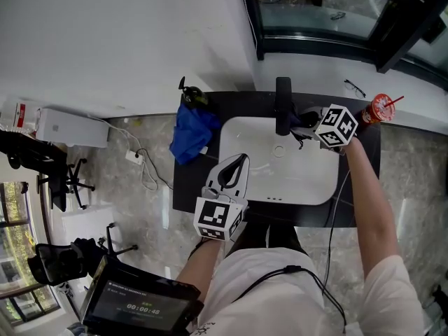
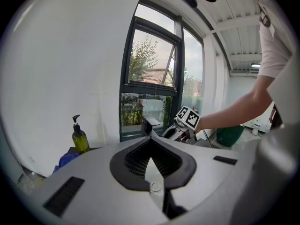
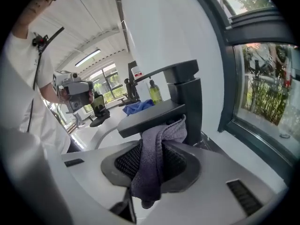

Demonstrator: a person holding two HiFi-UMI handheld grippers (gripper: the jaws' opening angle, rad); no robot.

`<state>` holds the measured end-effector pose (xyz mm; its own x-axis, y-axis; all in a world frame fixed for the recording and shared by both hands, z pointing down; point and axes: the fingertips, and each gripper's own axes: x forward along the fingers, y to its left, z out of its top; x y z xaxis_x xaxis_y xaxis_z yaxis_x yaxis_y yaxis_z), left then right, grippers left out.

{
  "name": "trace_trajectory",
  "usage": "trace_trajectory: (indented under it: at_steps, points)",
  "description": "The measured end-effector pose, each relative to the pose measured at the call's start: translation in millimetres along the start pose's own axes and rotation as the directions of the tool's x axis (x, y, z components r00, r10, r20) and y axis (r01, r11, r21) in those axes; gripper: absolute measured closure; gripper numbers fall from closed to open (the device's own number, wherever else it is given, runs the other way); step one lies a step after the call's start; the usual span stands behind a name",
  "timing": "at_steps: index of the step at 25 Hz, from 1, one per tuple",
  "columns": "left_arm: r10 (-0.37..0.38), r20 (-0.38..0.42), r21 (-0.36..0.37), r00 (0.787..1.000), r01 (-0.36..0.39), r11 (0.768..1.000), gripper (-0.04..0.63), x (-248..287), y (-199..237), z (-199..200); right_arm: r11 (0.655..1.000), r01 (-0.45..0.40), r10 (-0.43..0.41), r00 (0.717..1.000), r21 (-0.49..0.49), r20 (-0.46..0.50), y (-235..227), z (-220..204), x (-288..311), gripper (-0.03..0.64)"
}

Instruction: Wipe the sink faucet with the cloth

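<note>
At the white sink (image 1: 311,180), your right gripper (image 1: 302,124) pinches the grey cloth (image 3: 152,165) against the faucet (image 3: 185,90); left gripper (image 1: 238,164) clenched, empty.

A crumpled blue cloth (image 1: 192,135) lies at the left end of the dark counter (image 1: 185,182), a green soap bottle (image 1: 193,96) just behind it. A red cup (image 1: 379,108) with a straw stands at the counter's right end.

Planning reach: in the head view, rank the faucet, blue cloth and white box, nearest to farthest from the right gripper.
1. Faucet, just left of the right gripper.
2. Blue cloth, farther left.
3. White box, farthest left.
</note>
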<state>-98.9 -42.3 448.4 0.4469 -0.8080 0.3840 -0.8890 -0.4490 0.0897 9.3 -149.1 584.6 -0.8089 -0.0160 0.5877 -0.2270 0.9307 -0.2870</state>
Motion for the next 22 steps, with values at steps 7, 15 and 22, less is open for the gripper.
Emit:
trace_trajectory:
  at_steps: [7,15,22]
  points:
    - [-0.001,0.004,0.006,1.0,0.001,1.0,0.601,1.7,0.4,1.7,0.992,-0.064,0.055,0.995,-0.112,-0.079,23.6,-7.7,7.3,0.511]
    - [-0.007,0.009,0.006,1.0,0.007,1.0,0.601,2.3,-0.4,3.2,0.979,-0.156,0.133,0.977,-0.133,-0.168,60.6,-35.2,2.9,0.511]
    - [-0.023,0.016,0.01,1.0,0.023,1.0,0.601,6.0,-2.1,7.2,0.975,-0.219,0.198,0.936,-0.044,-0.291,84.2,-88.4,-4.6,0.511]
